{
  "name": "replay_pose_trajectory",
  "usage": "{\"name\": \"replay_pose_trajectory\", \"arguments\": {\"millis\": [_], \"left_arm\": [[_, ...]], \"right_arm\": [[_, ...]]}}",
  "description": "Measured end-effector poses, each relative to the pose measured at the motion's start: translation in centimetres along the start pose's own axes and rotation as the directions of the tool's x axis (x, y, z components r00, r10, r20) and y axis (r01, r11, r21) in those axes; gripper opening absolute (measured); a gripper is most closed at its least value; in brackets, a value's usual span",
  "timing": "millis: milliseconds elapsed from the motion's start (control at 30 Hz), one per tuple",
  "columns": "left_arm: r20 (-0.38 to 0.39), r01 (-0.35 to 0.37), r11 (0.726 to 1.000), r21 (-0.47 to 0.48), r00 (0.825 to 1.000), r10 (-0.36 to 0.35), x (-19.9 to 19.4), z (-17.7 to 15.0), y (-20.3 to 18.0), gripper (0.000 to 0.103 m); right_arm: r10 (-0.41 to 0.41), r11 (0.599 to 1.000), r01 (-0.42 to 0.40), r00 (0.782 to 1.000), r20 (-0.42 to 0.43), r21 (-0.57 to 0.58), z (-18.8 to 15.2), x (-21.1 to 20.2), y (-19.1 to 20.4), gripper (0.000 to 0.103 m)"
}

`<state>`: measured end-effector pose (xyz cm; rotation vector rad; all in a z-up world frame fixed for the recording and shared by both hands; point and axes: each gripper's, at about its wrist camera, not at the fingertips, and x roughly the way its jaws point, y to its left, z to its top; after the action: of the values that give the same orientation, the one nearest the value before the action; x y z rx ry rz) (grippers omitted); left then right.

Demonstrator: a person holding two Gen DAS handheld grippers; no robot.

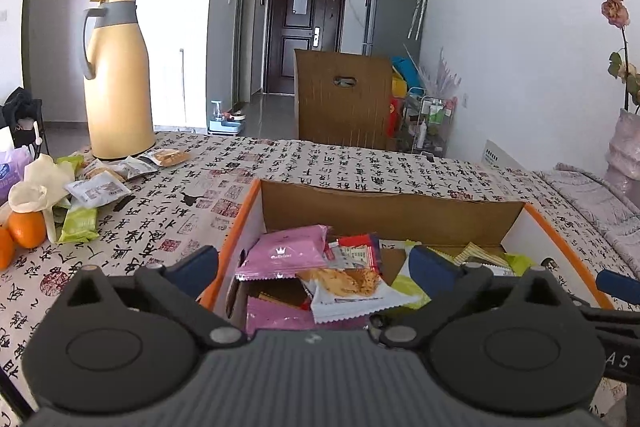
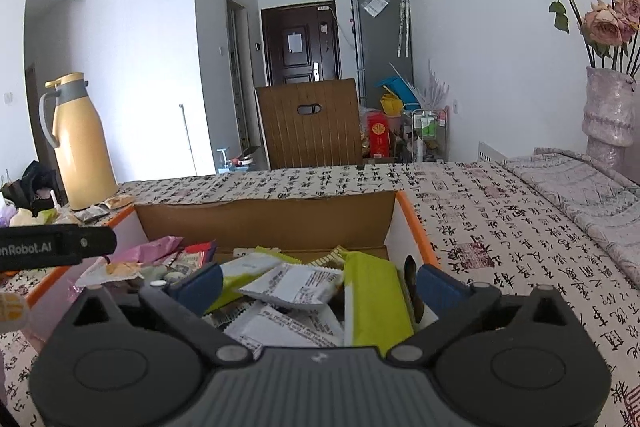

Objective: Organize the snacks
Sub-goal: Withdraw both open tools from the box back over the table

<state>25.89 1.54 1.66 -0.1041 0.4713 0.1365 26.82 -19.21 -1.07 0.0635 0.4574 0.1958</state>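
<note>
Two grippers hover over an orange-edged cardboard box [image 1: 548, 227] on a table under a calligraphy-print tablecloth [image 1: 320, 163]. The left gripper [image 1: 316, 267] has its jaws spread wide, holding nothing, above the box's left half, where a pink snack packet [image 1: 286, 251] lies over a white biscuit packet [image 1: 348, 287] and a red-striped packet [image 1: 358, 253]. The right gripper [image 2: 320, 285] is likewise spread and empty above the box's right half, over a white snack packet [image 2: 296, 287] and a lime-green packet [image 2: 374, 299].

Farther left on the tablecloth, outside the box, loose snack packets [image 1: 98, 189] lie scattered near two oranges [image 1: 26, 229] and a crumpled tissue. Behind them stands a yellow thermos jug [image 1: 118, 79]. Across the table is a wooden chair back [image 1: 344, 99], and to the right a vase of dried roses [image 2: 608, 107].
</note>
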Motion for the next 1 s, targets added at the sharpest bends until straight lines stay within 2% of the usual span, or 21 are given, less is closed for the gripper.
{"name": "replay_pose_trajectory", "arguments": {"millis": [400,700,1000], "left_arm": [[0.007,0.003,1.000,-0.001,1.000,-0.003,-0.7,0.4,-0.2,0.103],[0.020,-0.010,1.000,-0.011,1.000,0.010,-3.0,1.9,-0.5,0.103],[0.037,-0.006,1.000,0.025,0.999,0.005,-5.8,1.2,-0.2,0.103]], "right_arm": [[-0.002,1.000,0.002,1.000,0.008,-0.012,0.6,-0.5,0.2,0.103],[-0.012,1.000,0.012,0.999,0.039,-0.008,1.9,-2.9,0.1,0.103],[-0.004,1.000,0.005,0.999,0.043,-0.016,1.3,-6.3,0.2,0.103]]}}
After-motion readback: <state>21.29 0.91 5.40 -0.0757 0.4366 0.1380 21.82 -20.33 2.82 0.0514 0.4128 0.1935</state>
